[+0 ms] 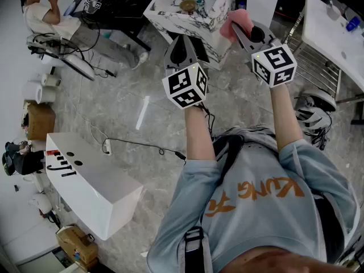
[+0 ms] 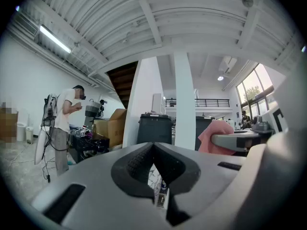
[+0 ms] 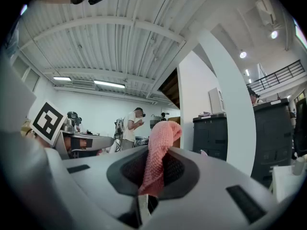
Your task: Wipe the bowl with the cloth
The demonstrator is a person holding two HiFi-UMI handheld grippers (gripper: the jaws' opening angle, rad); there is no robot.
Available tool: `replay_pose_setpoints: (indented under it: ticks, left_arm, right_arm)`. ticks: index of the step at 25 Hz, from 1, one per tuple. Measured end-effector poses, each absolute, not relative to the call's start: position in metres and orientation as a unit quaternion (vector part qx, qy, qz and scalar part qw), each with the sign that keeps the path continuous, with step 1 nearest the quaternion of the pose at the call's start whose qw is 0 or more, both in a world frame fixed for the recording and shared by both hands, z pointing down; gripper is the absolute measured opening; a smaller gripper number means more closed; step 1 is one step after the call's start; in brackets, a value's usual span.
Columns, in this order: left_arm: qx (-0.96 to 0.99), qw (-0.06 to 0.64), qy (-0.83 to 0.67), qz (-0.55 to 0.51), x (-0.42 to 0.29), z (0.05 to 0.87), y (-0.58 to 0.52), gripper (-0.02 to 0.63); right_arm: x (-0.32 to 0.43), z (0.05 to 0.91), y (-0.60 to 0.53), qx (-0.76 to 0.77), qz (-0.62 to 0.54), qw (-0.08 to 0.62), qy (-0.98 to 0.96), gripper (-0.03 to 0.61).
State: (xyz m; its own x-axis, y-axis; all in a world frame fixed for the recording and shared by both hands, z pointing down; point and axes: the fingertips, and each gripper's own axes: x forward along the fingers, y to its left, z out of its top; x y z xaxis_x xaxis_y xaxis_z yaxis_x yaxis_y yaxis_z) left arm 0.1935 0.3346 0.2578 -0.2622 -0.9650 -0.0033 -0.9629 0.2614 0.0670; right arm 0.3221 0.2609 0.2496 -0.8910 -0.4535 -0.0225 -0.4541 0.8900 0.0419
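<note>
The cloth [image 3: 160, 150] is pink with a fine waffle weave. The left gripper [image 1: 181, 43] and right gripper [image 1: 242, 32] are grey, with black ribbed pads [image 2: 136, 162]. The left cube [image 1: 185, 85] and right cube [image 1: 274, 65] are white with black square patterns. The table [image 1: 211, 24] is white marble veined in black, and the bowl [image 1: 187, 5] on it is brownish gold. The floor [image 1: 142, 104] is mottled grey stone. The shirt [image 1: 267, 209] is pale blue-grey with orange lettering. The bench [image 1: 96, 189] is white with black marks, and the carton [image 1: 40, 121] is brown.
</note>
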Motion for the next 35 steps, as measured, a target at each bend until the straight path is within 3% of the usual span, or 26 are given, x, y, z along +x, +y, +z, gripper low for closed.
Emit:
replay_pose_setpoints:
  ticks: [35]
  left_arm:
    - [0.568,-0.038,-0.821,-0.043,0.124,0.214,0.301,0.022]
  right_arm:
    - [0.284,0.225,0.186,-0.231,0.035,0.045,0.971,0.048]
